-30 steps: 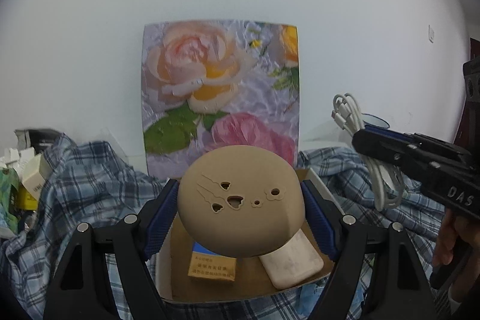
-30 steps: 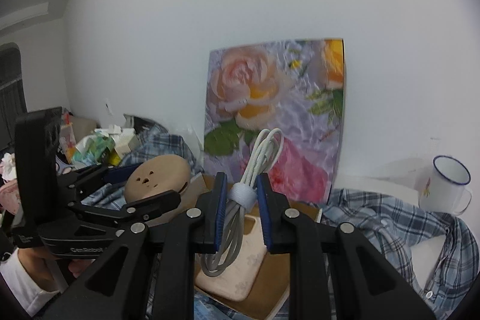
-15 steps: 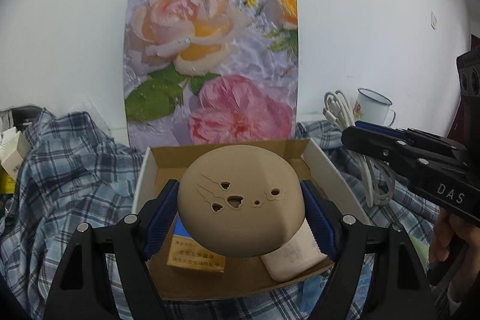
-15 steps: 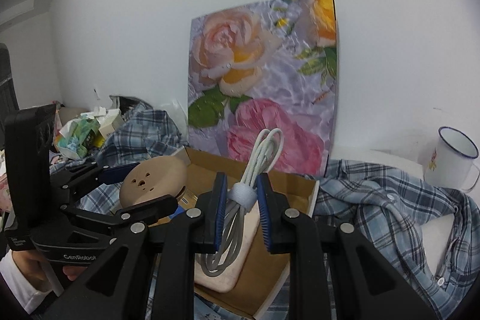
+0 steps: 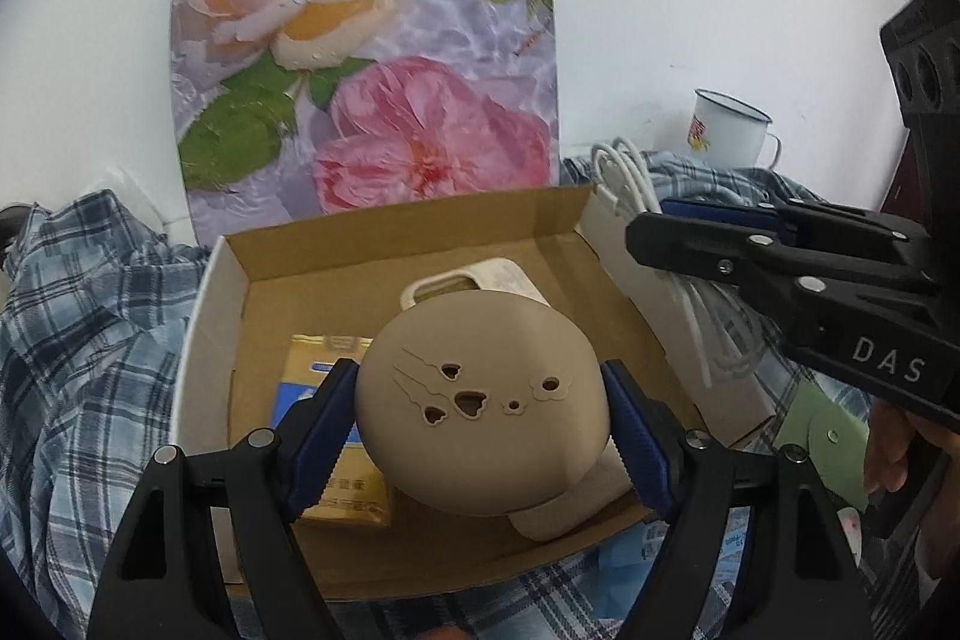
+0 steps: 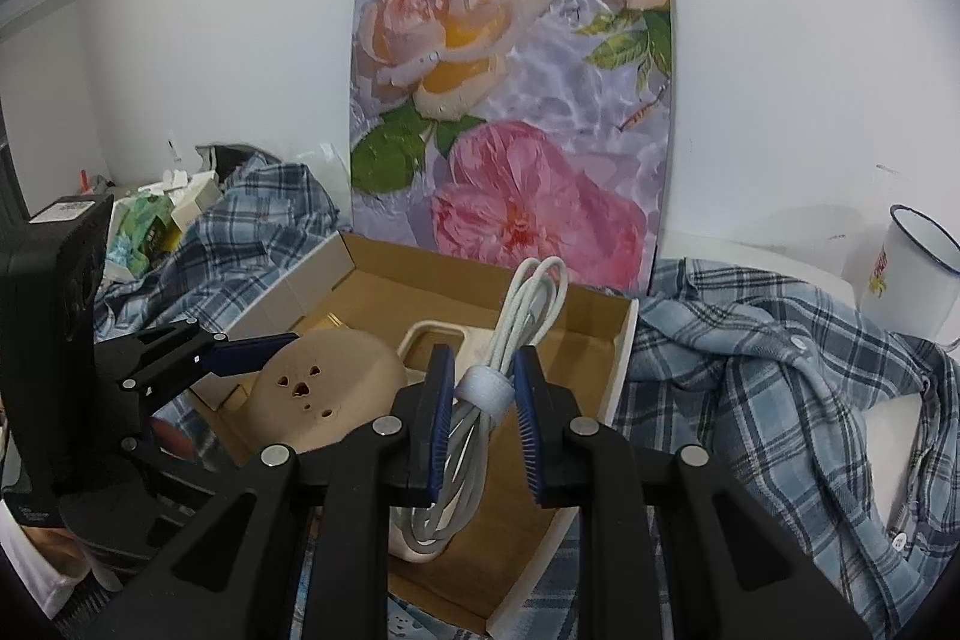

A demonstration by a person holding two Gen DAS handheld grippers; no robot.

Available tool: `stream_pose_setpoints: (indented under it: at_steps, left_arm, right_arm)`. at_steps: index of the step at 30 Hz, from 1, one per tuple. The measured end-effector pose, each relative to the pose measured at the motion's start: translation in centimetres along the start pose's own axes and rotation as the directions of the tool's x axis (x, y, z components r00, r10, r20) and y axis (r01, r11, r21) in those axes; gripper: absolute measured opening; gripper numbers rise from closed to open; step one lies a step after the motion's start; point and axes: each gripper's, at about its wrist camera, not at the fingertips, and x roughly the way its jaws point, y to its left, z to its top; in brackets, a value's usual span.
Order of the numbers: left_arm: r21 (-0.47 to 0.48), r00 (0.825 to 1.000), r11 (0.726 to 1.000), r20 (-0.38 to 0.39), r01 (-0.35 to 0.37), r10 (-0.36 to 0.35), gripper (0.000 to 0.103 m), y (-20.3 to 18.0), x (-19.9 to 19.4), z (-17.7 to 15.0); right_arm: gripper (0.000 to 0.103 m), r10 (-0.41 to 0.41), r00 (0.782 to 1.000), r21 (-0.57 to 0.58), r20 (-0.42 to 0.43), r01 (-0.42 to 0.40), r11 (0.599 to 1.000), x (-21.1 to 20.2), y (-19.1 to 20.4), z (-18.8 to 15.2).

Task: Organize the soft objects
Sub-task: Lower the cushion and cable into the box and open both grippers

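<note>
My left gripper (image 5: 483, 400) is shut on a round tan soft pad (image 5: 480, 400) with small cut-out holes, held just above the open cardboard box (image 5: 414, 232). In the box lie a cream phone case (image 5: 474, 277) and a yellow and blue packet (image 5: 318, 358). My right gripper (image 6: 483, 388) is shut on a coiled white cable (image 6: 528, 304) bound with a white strap, over the box's right part (image 6: 621, 358). The left wrist view shows the right gripper (image 5: 672, 223) and cable (image 5: 624, 178) over the box's right wall. The tan pad (image 6: 324, 382) shows at left in the right wrist view.
A rose picture (image 5: 366, 46) leans on the white wall behind the box. A blue plaid shirt (image 6: 780, 400) lies crumpled around the box on both sides. A white enamel mug (image 6: 912, 274) stands at far right. Small boxes and packets (image 6: 156, 220) clutter the far left.
Both grippers have come down and forward toward the box with their loads. The view tilted downward, so the box's inside now shows fully.
</note>
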Motion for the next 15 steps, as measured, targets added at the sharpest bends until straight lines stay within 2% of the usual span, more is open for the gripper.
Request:
stream_pose_setpoints:
  at_steps: [5,13,15]
  left_arm:
    - [-0.012,0.999,0.999,-0.026,0.032,-0.033,0.081,0.0,0.8,-0.2]
    - [-0.023,0.998,0.999,-0.049,0.045,-0.046,0.082,0.2,1.3,-0.5]
    - [-0.024,0.997,0.999,-0.054,0.047,-0.049,0.087,0.1,1.4,-0.4]
  right_arm:
    - [0.02,-0.012,0.999,0.003,-0.038,0.012,1.0,0.9,-0.5,-0.5]
    - [0.02,-0.018,0.997,-0.002,-0.079,0.018,1.0,1.9,-0.6,-0.8]
    - [0.02,-0.026,0.997,-0.002,-0.079,0.026,1.0,1.9,-0.6,-0.9]
